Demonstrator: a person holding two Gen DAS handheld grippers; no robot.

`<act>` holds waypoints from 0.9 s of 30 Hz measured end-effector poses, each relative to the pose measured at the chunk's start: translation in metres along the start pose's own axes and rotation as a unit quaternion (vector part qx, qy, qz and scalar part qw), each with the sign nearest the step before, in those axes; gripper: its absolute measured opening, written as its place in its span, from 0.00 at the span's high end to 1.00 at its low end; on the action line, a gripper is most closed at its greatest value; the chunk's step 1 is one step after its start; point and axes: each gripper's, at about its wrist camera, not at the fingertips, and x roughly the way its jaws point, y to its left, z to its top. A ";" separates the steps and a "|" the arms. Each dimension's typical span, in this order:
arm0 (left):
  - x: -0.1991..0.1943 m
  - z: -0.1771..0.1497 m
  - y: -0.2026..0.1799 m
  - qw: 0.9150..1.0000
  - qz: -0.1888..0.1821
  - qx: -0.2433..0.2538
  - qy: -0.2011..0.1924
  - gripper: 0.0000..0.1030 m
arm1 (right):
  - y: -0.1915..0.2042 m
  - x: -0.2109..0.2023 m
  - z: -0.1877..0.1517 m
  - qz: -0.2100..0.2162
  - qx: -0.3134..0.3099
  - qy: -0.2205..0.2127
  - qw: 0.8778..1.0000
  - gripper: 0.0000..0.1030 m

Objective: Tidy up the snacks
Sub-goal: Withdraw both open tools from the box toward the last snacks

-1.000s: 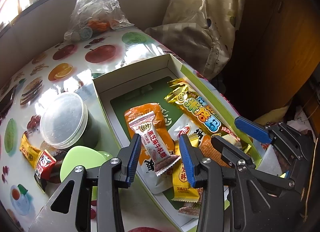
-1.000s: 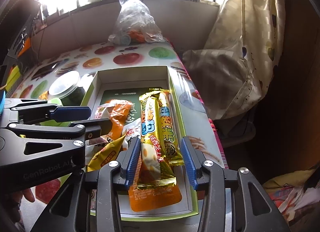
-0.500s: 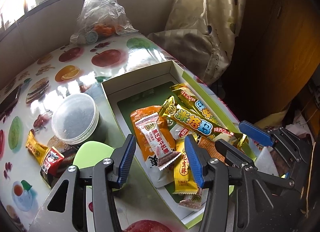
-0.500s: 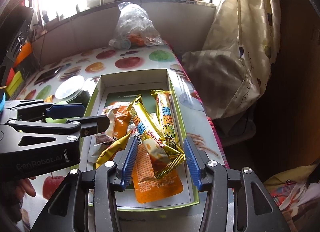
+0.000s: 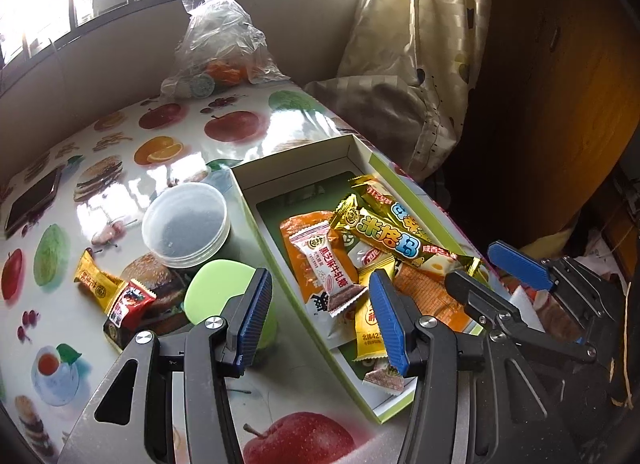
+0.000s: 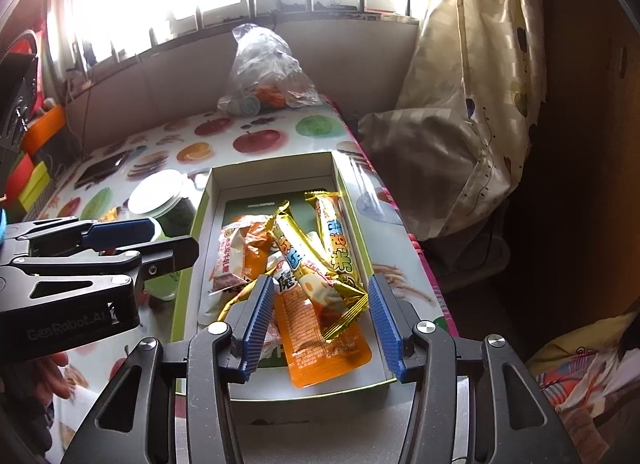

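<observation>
Snacks lie heaped in a shallow green-rimmed cardboard box (image 5: 362, 151) on a table with a fruit-print cover (image 5: 236, 127). Two hand-held grippers hover over the near end of the box, each with its blue pads parted about halfway and nothing between them.

The left gripper (image 5: 320, 316) hangs over the box's left wall. Seen from its camera, a small white and brown candy (image 5: 328, 268) lies just beyond its pads, on top of an orange pouch (image 6: 320, 328). The right gripper (image 6: 320, 316) is above the near end of the box, where two long gold snack bars (image 6: 316, 252) rest across the pouch. Their long axes run roughly away from this gripper, toward the far wall of the box, one bar slanted over the other.

Two snacks are not yet in the box: a yellow candy (image 5: 94, 278) and a red packet (image 5: 130, 302) lie side by side on the table, well to the left of the box, beyond a pale green lid (image 5: 218, 292) and near a clear round container (image 5: 186, 223). They sit to the left of the left gripper, so that hand appears to be the nearer one; the likely next move is a swing leftward and down, pads turned across the wrapper's short side. A crumpled plastic bag (image 5: 224, 47) stands at the table's far end under the window.
</observation>
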 end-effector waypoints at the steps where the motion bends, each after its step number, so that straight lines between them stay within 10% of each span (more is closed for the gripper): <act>1: -0.003 -0.001 0.002 1.000 0.002 -0.001 -0.003 0.50 | 0.001 -0.002 0.000 0.001 0.001 -0.002 1.000 0.53; 27: -0.052 -0.036 0.093 0.994 0.041 -0.090 -0.039 0.50 | 0.084 -0.011 0.013 0.069 -0.031 -0.023 0.997 0.53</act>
